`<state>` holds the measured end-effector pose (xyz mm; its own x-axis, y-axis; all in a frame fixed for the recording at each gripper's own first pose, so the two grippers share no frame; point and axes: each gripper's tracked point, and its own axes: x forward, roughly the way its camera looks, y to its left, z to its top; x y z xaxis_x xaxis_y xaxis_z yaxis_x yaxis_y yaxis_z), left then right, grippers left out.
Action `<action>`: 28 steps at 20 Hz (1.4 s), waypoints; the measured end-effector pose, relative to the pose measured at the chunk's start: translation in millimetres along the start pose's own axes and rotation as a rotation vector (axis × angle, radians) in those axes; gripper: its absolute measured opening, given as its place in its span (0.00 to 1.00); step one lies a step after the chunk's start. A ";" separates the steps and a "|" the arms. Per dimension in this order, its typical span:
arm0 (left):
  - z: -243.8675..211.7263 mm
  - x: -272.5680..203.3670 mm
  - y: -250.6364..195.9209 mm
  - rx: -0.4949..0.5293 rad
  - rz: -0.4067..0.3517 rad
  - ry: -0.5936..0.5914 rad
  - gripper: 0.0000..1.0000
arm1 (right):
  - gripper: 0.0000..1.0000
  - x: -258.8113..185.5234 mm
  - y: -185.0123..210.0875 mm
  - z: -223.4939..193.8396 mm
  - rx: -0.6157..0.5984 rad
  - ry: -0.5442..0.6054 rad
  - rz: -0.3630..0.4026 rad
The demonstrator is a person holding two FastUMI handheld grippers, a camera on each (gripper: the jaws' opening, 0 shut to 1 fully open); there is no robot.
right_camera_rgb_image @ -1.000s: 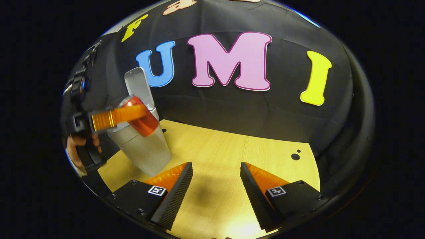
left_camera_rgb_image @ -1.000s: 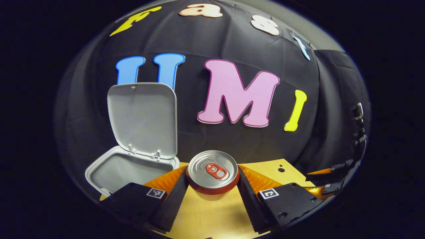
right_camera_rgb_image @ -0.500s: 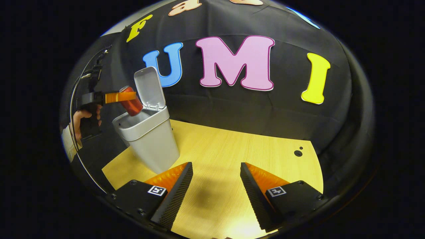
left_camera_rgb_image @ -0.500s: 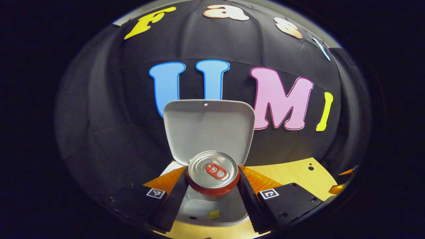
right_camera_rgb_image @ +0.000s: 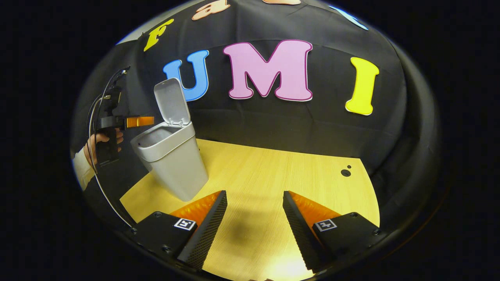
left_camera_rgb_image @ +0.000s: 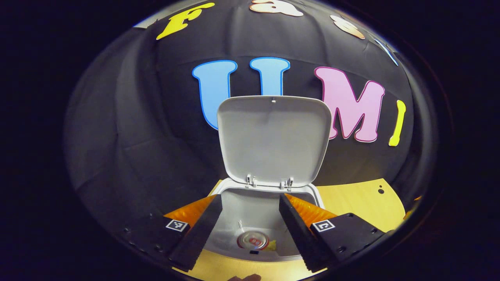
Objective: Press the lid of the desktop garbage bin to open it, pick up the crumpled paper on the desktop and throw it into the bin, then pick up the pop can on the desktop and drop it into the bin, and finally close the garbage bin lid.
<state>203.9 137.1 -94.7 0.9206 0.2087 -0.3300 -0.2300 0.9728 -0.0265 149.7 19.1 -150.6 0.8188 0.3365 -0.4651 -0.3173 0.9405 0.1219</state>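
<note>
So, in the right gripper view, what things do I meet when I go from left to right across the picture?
The person's hand → left gripper held over the bin → garbage bin with its lid up → bare table → small holes near the table's right edge.

A light wooden table point(right_camera_rgb_image: 273, 183) is seen; only the grey garbage bin point(right_camera_rgb_image: 175, 168) is placed on it, near its left edge.

Wooden tabletop point(right_camera_rgb_image: 297, 175), two small holes point(right_camera_rgb_image: 345, 172) near edge.
</note>
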 end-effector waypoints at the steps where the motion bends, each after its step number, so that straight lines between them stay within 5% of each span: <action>1: 8.0 -1.7 -1.8 -0.013 -0.008 -0.018 0.99 | 0.94 0.0 -1.1 -0.6 0.002 0.000 -0.001; 8: 108.1 4.1 6.0 -0.082 -0.027 -0.169 0.99 | 0.94 -3.5 -3.4 -10.4 0.018 0.007 0.006; 14: 185.4 24.3 0.9 0.014 -0.067 -0.277 0.97 | 0.95 0.1 1.3 -25.9 0.030 0.037 0.037; 17: 183.7 51.4 -7.5 -0.032 -0.089 -0.212 0.97 | 0.94 2.4 2.8 -26.3 0.035 0.040 0.052; 18: 182.3 59.5 -8.1 0.002 -0.084 -0.196 0.98 | 0.82 2.3 2.0 -26.1 0.037 0.039 0.056; 21: 168.8 75.7 -20.6 0.072 -0.094 -0.111 0.98 | 0.78 4.7 -1.8 -26.7 0.040 0.045 0.061; 22: 162.1 74.5 -19.0 0.080 -0.076 -0.079 0.97 | 0.92 3.7 -3.4 -28.7 0.039 0.048 0.062; 28: 139.9 39.1 -9.3 0.083 -0.087 -0.006 1.00 | 0.95 10.3 1.9 -22.8 0.046 0.038 0.086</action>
<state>286.2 150.2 24.6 0.9380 0.1230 -0.3241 -0.1220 0.9923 0.0234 146.7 23.2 -175.1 0.7703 0.4148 -0.4844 -0.3627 0.9097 0.2022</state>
